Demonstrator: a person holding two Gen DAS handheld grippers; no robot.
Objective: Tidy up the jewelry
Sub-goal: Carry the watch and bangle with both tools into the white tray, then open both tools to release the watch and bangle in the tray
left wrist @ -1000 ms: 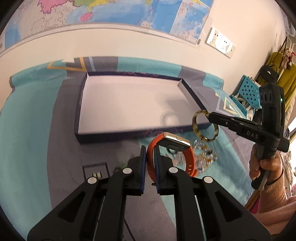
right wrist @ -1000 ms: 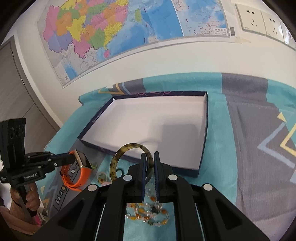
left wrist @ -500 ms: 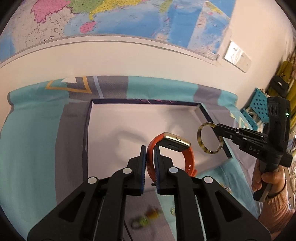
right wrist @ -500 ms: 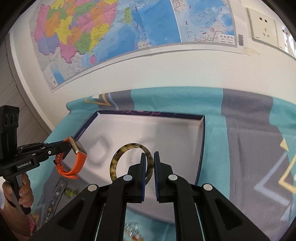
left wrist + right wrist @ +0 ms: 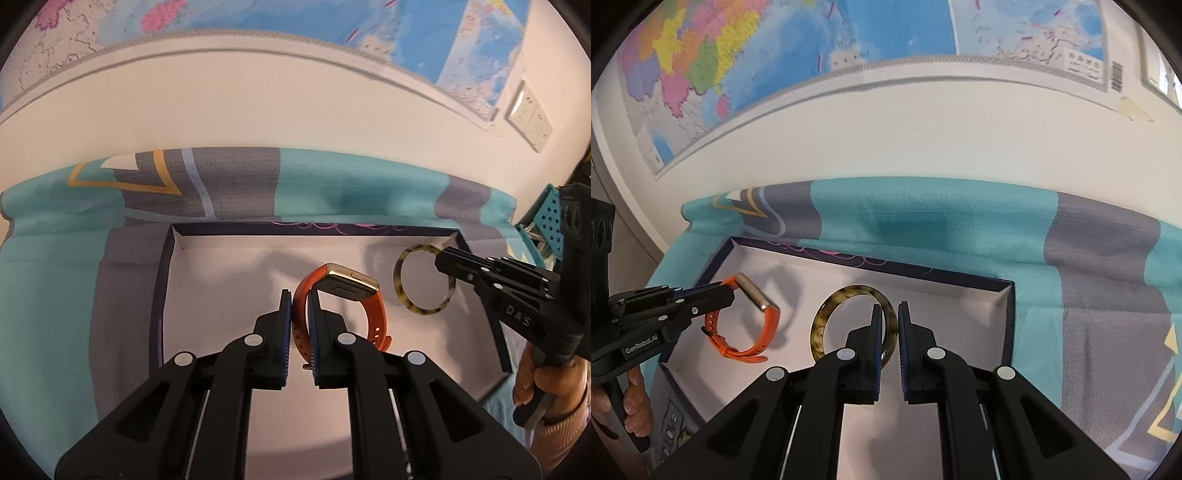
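My left gripper [image 5: 300, 299] is shut on the strap of an orange watch [image 5: 373, 314] with a gold case and holds it above the white floor of a shallow dark-rimmed box [image 5: 164, 266]. My right gripper [image 5: 889, 314] is shut on a tortoiseshell bangle [image 5: 827, 317] and holds it upright over the same box [image 5: 1010, 317]. The left wrist view shows the right gripper [image 5: 441, 258] and the bangle [image 5: 404, 295] to the right of the watch. The right wrist view shows the left gripper [image 5: 729, 291] and the watch [image 5: 768, 325] at the left.
The box lies on a teal and grey patterned cloth [image 5: 1108, 280] against a white wall with a map [image 5: 775, 55]. A blue perforated rack [image 5: 552, 206] stands at the far right. Wall sockets [image 5: 528, 118] sit beside the map.
Both grippers have moved forward from in front of the box to above its floor, carrying the watch and the bangle. The loose beads on the cloth have dropped out of view.
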